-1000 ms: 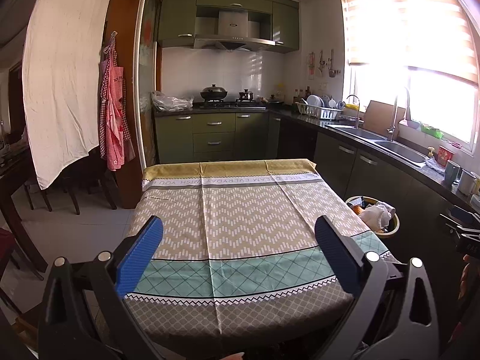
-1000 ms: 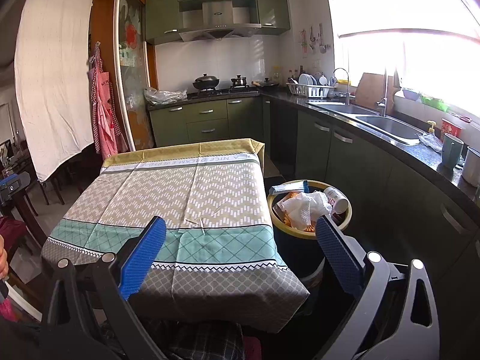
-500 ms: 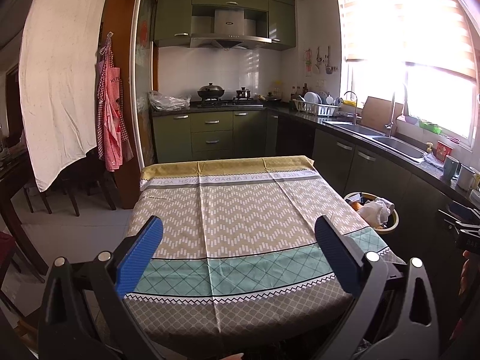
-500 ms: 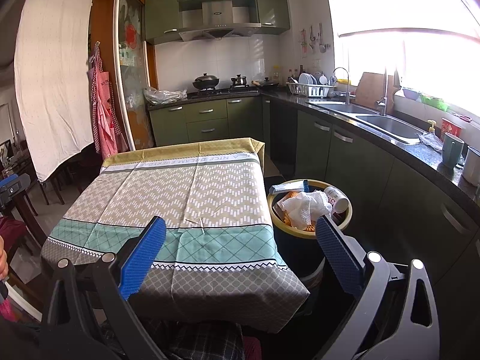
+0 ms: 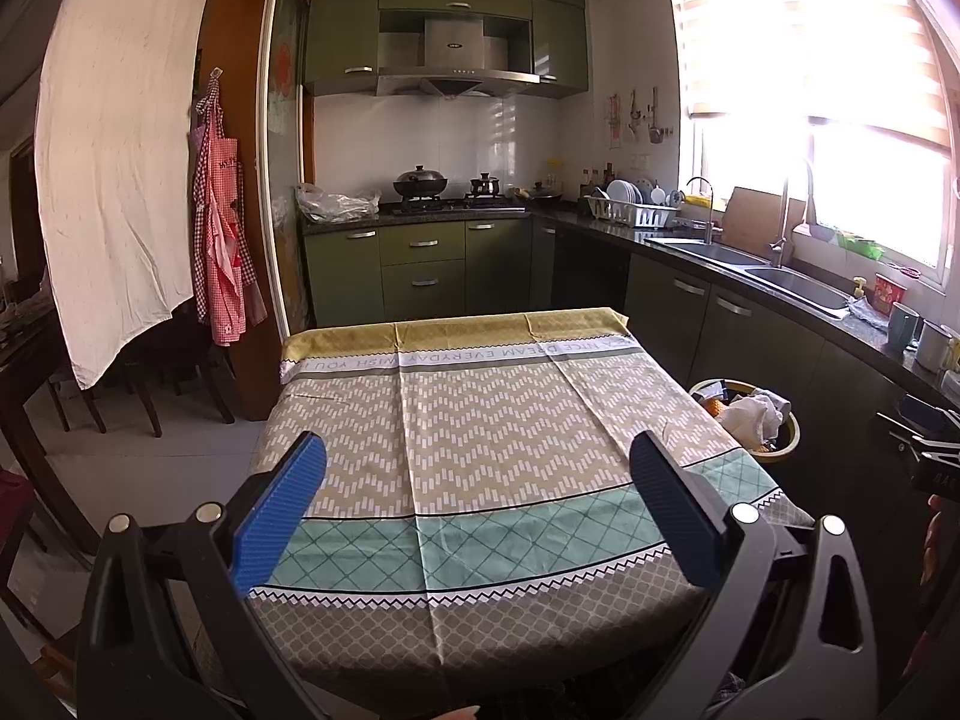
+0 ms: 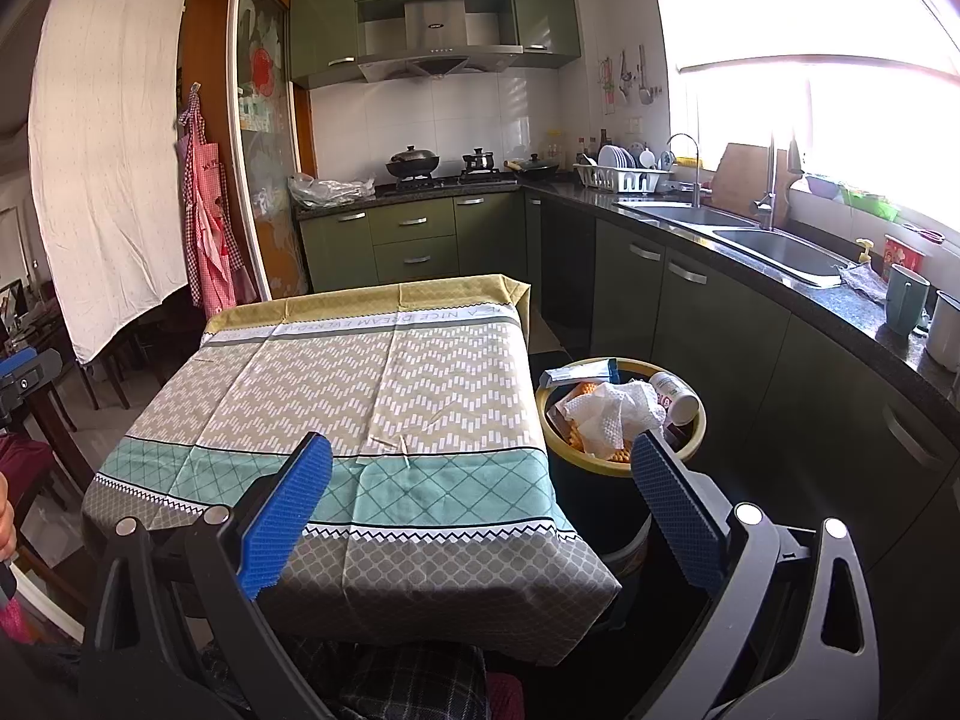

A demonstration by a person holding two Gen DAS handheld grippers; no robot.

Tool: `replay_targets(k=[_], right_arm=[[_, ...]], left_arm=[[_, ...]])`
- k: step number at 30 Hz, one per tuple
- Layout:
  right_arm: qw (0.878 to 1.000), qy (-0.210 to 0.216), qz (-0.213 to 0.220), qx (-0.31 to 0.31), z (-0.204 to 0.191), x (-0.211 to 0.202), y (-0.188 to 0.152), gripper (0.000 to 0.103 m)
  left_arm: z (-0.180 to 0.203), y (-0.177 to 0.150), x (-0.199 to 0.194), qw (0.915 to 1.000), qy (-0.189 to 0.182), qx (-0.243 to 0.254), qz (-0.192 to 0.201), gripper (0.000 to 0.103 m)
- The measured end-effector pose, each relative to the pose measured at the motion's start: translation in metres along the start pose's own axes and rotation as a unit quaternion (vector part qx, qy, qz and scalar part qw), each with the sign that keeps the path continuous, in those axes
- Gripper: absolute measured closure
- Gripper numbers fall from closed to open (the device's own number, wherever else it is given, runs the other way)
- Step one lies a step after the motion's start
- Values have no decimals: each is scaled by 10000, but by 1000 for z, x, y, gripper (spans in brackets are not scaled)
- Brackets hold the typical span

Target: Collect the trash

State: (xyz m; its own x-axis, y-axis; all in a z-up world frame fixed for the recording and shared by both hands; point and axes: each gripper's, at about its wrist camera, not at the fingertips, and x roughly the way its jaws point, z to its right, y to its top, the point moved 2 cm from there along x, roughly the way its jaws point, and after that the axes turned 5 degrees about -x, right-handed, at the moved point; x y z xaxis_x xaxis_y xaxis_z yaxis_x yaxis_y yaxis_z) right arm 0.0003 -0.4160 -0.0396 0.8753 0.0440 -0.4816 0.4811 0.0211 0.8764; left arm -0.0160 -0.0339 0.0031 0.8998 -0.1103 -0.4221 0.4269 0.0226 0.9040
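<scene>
Both claws, left claw (image 5: 480, 510) and right claw (image 6: 483, 510), gape wide and hold nothing. The trash sits in the yellow-rimmed dark plastic bin (image 6: 696, 438) just beside the cloth-covered tabletop (image 6: 360, 384): a crumpled white paper towel (image 6: 612, 417), likely light and soft, best pinched at a raised fold, and a small white bottle (image 6: 675, 396), probably stiff and slippery.

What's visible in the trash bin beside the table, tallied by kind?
In the trash bin, seen from the right wrist view:
Crumpled paper towel: 1
Small bottle: 1
Flat white-and-blue pack: 1
Total: 3, plus orange scraps underneath, too hidden to count.
</scene>
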Motion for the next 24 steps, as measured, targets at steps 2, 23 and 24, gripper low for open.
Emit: replay_targets(k=[2, 23, 24], right_arm=[[10000, 2, 0, 5, 0, 0, 0, 5], [10000, 32, -2, -12, -2, 3, 0, 5], [10000, 37, -4, -14, -2, 3, -1, 5]], left_arm=[[0, 0, 0, 10000, -14, 12, -8, 6], [1, 1, 1, 9999, -103, 27, -43, 6], [1, 1, 1, 9999, -108, 37, -56, 6]])
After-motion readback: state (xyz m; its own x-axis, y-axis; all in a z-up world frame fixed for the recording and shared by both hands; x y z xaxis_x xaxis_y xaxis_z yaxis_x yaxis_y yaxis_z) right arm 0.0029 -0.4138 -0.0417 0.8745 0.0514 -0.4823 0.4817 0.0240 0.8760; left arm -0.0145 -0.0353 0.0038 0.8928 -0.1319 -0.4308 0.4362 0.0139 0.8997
